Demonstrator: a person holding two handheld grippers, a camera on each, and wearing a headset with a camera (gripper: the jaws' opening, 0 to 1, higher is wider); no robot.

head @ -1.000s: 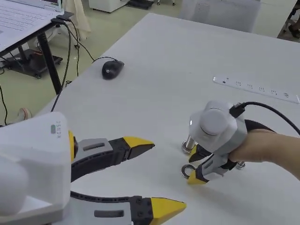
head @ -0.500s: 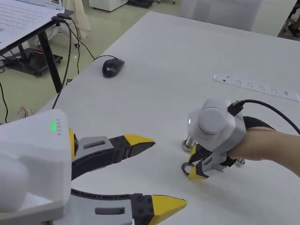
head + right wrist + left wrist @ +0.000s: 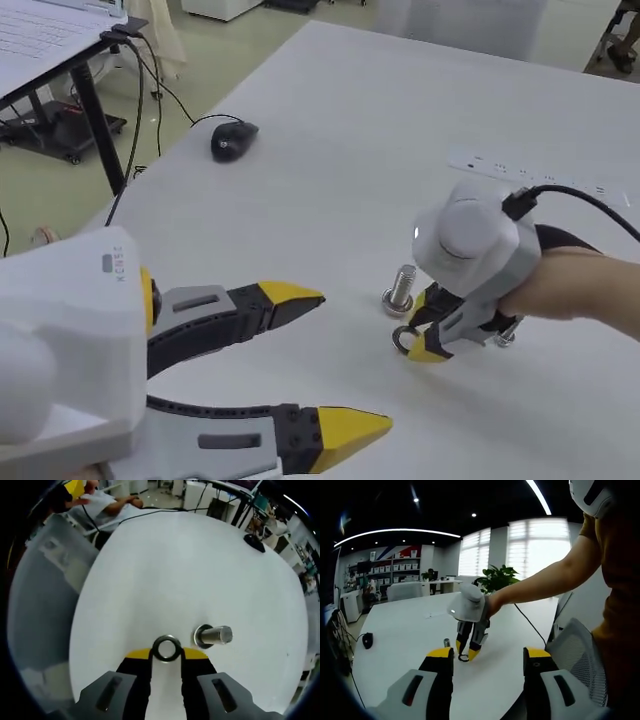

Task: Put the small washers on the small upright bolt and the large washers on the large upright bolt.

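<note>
Right gripper view shows the right hand-held gripper (image 3: 166,656) drawn narrow on a washer (image 3: 166,648). The two yellow tips pinch the ring by its outer rim at lower centre of the frame, and its hole is open toward the camera. An upright bolt (image 3: 214,635) stands just right of it, head down on the white desk (image 3: 165,570), with a thin gap between bolt and ring. In the head view the pair sits at centre right, with the washer (image 3: 404,340) low at the tip of that gripper (image 3: 428,350) and the bolt (image 3: 400,290) just above it. Whether the ring touches the desk cannot be told. The left hand-held gripper (image 3: 335,365) sits at lower left with its jaws spread wide and nothing between them, and the left gripper view shows it (image 3: 489,655) equally wide along the bottom. The washer looks like a thin, stiff, light metal ring, probably smooth enough to pivot or slip. The rim pinch across its width seems the right hold, since it leaves the hole free. A ring has no long axis. Its hole axis runs along the jaws, down toward the desk, roughly parallel to the bolt's shank. The bolt's long axis stands vertical with the threaded end up. In the right gripper view it leans toward the right edge, likely an effect of the lens. Whether this is the large or the small pairing cannot be told.
</note>
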